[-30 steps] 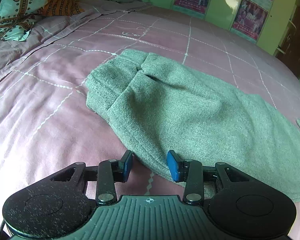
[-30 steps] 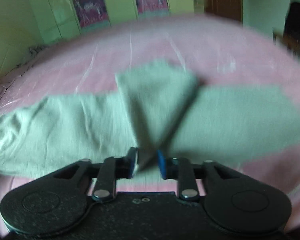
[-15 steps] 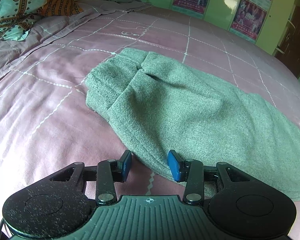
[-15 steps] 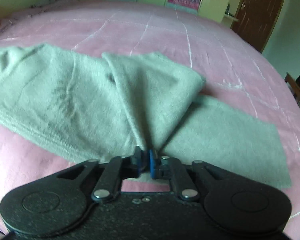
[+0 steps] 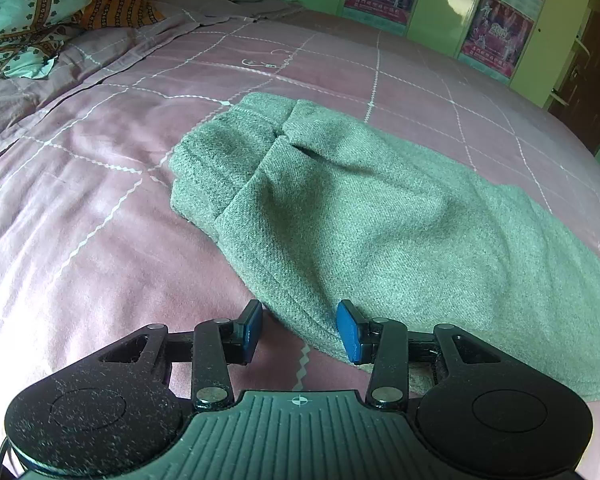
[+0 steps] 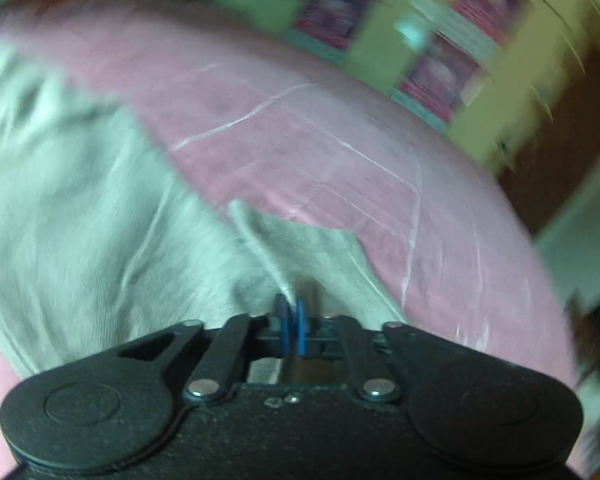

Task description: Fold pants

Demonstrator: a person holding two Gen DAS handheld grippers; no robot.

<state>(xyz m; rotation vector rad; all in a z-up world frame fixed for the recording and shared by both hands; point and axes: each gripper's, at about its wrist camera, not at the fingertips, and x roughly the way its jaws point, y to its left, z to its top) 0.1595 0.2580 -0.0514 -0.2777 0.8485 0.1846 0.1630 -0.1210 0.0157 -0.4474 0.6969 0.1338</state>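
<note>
Fingers point(image 6: 301, 330) of my right gripper point(image 6: 291, 330) are clamped on a bunched edge of the grey-green knit pants point(image 5: 380, 216), which lie spread on the pink quilted bed point(image 5: 100, 220). My left gripper point(image 5: 300, 330) hovers with fingers apart, straddling the pants' near hem.

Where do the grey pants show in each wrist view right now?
Left wrist: pants spread across centre and right, waistband upper left.
Right wrist: pants fill the blurred left and centre, pinched in the right gripper.
Shared landmark: pink bedsheet.
</note>
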